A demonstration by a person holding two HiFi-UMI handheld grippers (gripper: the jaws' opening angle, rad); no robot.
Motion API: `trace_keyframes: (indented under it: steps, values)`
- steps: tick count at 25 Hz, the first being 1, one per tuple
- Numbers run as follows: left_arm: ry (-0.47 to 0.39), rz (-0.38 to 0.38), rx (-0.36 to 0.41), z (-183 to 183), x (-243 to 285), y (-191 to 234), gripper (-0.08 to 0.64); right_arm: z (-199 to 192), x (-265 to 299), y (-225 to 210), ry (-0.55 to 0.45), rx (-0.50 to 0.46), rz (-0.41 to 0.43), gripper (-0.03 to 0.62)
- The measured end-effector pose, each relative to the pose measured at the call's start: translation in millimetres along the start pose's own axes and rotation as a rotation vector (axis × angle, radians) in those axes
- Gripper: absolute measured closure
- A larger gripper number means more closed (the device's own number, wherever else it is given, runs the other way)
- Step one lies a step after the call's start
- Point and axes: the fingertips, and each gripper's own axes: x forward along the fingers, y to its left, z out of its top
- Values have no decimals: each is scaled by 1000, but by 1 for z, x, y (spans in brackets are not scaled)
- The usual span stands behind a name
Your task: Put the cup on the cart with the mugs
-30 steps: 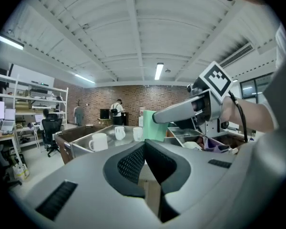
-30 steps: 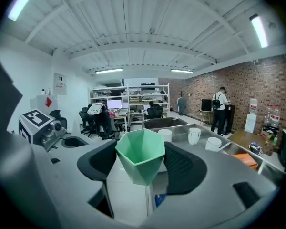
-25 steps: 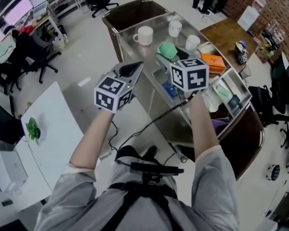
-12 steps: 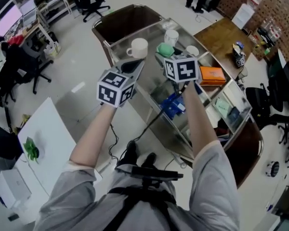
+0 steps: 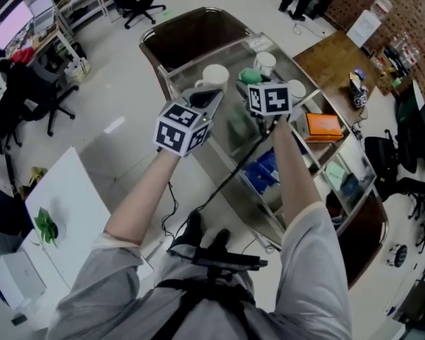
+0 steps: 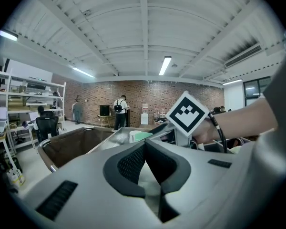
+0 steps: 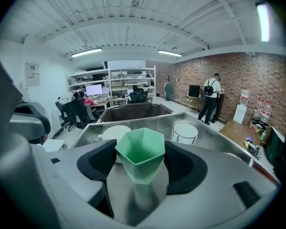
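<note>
Grey sleeves [image 5: 113, 282], black chest straps [image 5: 191, 292], black cable [image 5: 230, 176], grey left claw [image 5: 211, 96], right claw [image 7: 140, 151], black-and-white marker cubes [image 5: 180, 127].

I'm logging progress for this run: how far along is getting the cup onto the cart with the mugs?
Done: the green cup is picked up and sits over the cart, close to the white mugs. In hand: the right gripper is clamped on the cup, while the left gripper is shut and empty. Left to do: lower the cup onto the cart top beside the mugs and let go.
</note>
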Motion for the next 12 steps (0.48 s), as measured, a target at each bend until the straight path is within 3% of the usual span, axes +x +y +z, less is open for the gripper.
trace_keyframes:
  steps: [12]
  values:
    - [5,5,-11,-11,3,22,555,-17,42,-8,71,20,-38,267]
